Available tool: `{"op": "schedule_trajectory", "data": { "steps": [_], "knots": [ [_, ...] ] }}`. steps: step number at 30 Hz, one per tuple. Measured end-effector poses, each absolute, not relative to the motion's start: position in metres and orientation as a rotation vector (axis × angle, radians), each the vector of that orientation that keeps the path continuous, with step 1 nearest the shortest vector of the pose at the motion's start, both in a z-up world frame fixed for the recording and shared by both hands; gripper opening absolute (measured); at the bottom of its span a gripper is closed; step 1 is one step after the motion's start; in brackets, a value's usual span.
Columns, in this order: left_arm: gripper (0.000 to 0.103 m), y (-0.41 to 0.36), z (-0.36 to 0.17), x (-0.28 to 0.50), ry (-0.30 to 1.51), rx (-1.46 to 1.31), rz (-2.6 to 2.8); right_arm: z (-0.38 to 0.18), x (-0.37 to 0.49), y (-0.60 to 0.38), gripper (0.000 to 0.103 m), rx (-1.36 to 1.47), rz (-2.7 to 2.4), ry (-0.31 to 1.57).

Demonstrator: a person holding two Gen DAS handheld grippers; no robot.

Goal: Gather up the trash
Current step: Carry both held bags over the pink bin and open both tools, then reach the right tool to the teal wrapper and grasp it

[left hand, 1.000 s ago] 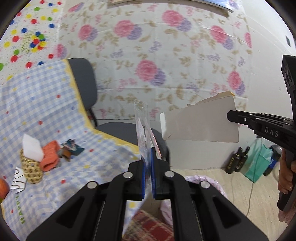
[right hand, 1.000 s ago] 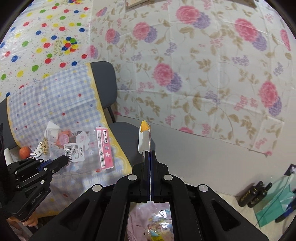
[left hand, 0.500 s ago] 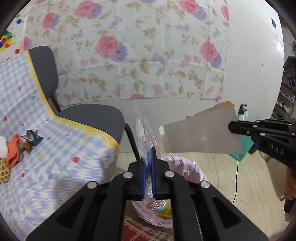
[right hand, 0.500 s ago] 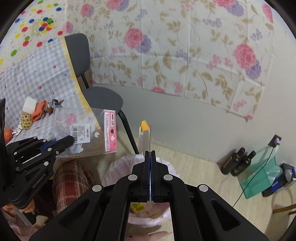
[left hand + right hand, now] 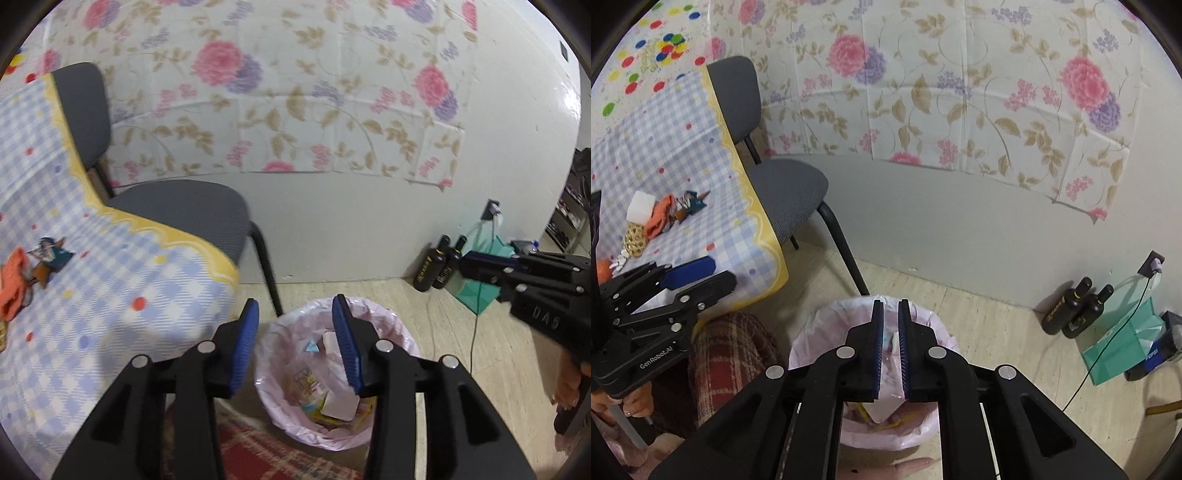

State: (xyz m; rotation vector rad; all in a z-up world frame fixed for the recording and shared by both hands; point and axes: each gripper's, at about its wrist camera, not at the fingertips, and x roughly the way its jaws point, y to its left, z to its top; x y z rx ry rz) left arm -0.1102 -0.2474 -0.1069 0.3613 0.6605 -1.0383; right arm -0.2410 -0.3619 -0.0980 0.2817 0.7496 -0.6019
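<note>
A trash bin with a pink liner stands on the floor below both grippers, with wrappers and card pieces inside; it also shows in the right wrist view. My left gripper is open and empty above the bin. My right gripper is open by a narrow gap and empty, right over the bin. More trash, an orange piece, a white block and small wrappers, lies on the checked tablecloth.
A grey chair stands between the table and the floral wall. Two dark bottles and a green bag stand on the floor at the right by the wall. A red plaid cloth lies under the table edge.
Both grippers swung from the table down over the bin and opened. The clear plastic wrapper left my left gripper and the card piece left my right gripper.
</note>
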Motion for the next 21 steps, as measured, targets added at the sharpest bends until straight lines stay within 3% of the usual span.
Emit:
{"op": "schedule_trajectory", "data": {
  "steps": [4, 9, 21],
  "knots": [
    [0.040, -0.221, -0.089, -0.098, 0.612, 0.322, -0.952, -0.074, -0.236, -0.359, 0.011, 0.287, -0.557, 0.662],
    [0.040, -0.184, -0.066, -0.081, 0.573, 0.266, -0.833, -0.049, -0.213, -0.338, 0.019, 0.237, -0.480, 0.595],
    [0.046, -0.085, -0.037, -0.049, 0.564, 0.192, -0.544, -0.028, -0.113, -0.270, 0.020, 0.176, -0.171, 0.571]
  ]
}}
